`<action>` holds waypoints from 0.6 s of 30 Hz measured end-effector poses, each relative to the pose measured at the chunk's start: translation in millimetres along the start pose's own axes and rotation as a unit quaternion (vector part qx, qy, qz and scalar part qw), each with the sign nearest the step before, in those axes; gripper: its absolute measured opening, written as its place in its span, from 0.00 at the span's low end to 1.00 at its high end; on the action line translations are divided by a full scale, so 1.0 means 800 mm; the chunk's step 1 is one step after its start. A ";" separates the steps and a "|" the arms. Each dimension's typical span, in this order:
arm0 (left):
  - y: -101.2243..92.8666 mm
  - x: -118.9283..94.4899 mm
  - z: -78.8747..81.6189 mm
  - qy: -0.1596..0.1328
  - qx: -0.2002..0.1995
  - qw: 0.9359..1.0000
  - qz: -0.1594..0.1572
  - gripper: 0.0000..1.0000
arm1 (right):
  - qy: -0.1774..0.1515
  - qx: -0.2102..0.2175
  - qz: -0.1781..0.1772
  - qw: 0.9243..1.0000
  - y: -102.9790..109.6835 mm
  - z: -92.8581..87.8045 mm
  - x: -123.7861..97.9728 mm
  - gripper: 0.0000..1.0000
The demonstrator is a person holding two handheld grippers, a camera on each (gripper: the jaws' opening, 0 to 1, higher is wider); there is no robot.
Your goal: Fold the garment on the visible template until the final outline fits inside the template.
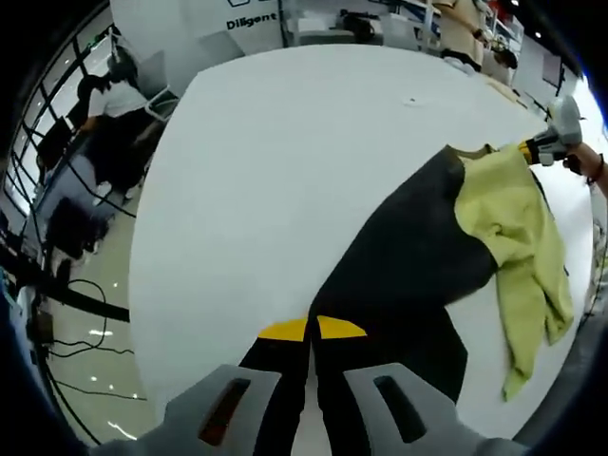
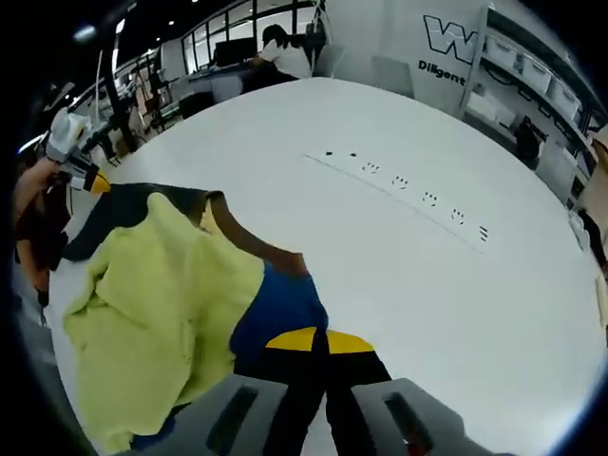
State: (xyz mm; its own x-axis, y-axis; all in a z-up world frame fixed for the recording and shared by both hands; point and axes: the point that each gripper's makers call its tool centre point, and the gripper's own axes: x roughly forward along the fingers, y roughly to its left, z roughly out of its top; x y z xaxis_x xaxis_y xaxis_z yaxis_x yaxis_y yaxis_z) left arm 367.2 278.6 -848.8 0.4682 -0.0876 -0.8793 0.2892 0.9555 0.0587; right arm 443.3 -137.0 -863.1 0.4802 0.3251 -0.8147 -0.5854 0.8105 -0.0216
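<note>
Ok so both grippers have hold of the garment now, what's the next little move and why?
Probably draw the two grippers apart and lay the cloth flat. The left gripper and right gripper are each shut on an edge of the dark garment, whose yellow-green lining is bunched and turned outward on the white table. It likely needs spreading before any fold would sit neatly.

Garment (image 1: 408, 275) on table (image 1: 285, 171), seemingly between both grippers
</note>
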 end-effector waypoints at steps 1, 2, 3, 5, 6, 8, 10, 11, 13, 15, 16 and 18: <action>0.002 0.002 0.001 0.001 0.001 1.000 0.002 0.01 | 0.000 0.001 -0.002 1.000 -0.001 0.000 0.001 0.00; 0.004 0.005 0.003 0.001 0.002 1.000 0.004 0.01 | 0.000 0.002 -0.004 1.000 -0.003 0.001 0.003 0.00; 0.005 0.005 0.003 0.001 0.002 1.000 0.005 0.01 | -0.001 0.002 -0.006 1.000 -0.005 0.002 0.005 0.00; 0.010 0.009 0.010 -0.005 0.005 1.000 0.010 0.01 | -0.011 -0.001 -0.013 1.000 -0.009 0.009 0.010 0.00; 0.011 0.010 0.012 -0.009 0.005 1.000 0.014 0.01 | -0.013 -0.001 -0.015 1.000 -0.010 0.010 0.011 0.00; 0.014 0.013 0.018 -0.015 0.005 1.000 0.021 0.01 | -0.023 -0.003 -0.022 0.999 -0.015 0.019 0.014 0.00; 0.017 0.016 0.022 -0.018 0.015 0.999 0.028 0.01 | -0.030 -0.003 -0.025 0.999 -0.017 0.023 0.016 0.00; 0.018 0.017 0.023 -0.018 0.018 0.999 0.029 0.01 | -0.033 0.000 -0.026 0.999 -0.021 0.026 0.018 0.00; 0.024 0.022 0.026 -0.019 0.024 0.999 0.042 0.01 | -0.042 0.017 -0.026 0.999 -0.024 0.031 0.023 0.00; 0.030 0.025 0.031 -0.023 0.022 0.998 0.052 0.01 | -0.046 0.023 -0.031 0.998 -0.026 0.032 0.026 0.00; 0.028 0.025 0.032 -0.024 0.022 0.998 0.054 0.01 | -0.045 0.023 -0.033 0.998 -0.027 0.032 0.027 0.00; 0.031 0.026 0.033 -0.024 0.023 0.998 0.061 0.01 | -0.049 0.023 -0.034 0.998 -0.026 0.034 0.027 0.00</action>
State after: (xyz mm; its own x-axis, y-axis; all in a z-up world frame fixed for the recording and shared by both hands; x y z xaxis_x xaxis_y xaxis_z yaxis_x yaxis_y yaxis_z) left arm 406.3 292.8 -853.4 0.5417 0.0145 -0.8405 0.2651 0.9459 0.1872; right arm 483.5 -133.6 -864.5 0.5808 0.3132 -0.7514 -0.5193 0.8534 -0.0457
